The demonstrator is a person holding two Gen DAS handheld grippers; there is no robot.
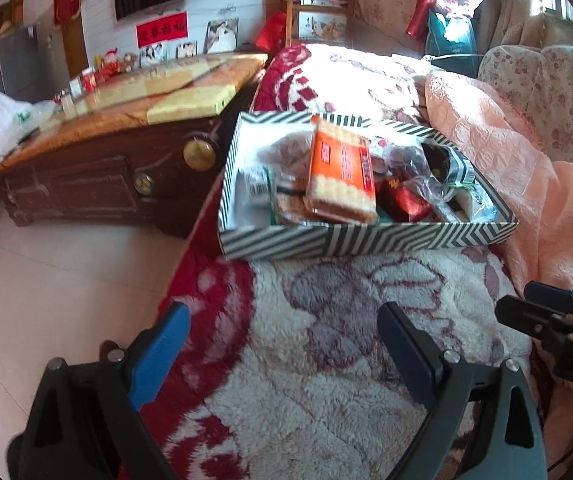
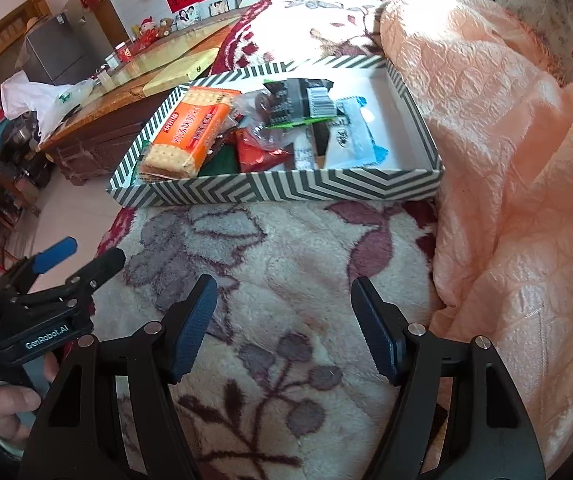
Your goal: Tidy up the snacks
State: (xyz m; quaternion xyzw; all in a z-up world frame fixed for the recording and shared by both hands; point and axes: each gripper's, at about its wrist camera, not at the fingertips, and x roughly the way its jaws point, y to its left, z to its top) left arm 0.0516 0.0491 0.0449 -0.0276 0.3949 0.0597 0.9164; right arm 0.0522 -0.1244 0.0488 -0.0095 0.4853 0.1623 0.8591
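Snacks [image 2: 246, 128] fill the striped box [image 2: 278, 190] on our blanket [image 2: 286, 280]; our left gripper [image 1: 282, 340] and right gripper [image 2: 284, 320] hang open, empty, ready to sort.

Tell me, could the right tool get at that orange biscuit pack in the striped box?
Probably yes. The right tool is open and empty; the biscuit pack lies on top in the box, with only blanket between.
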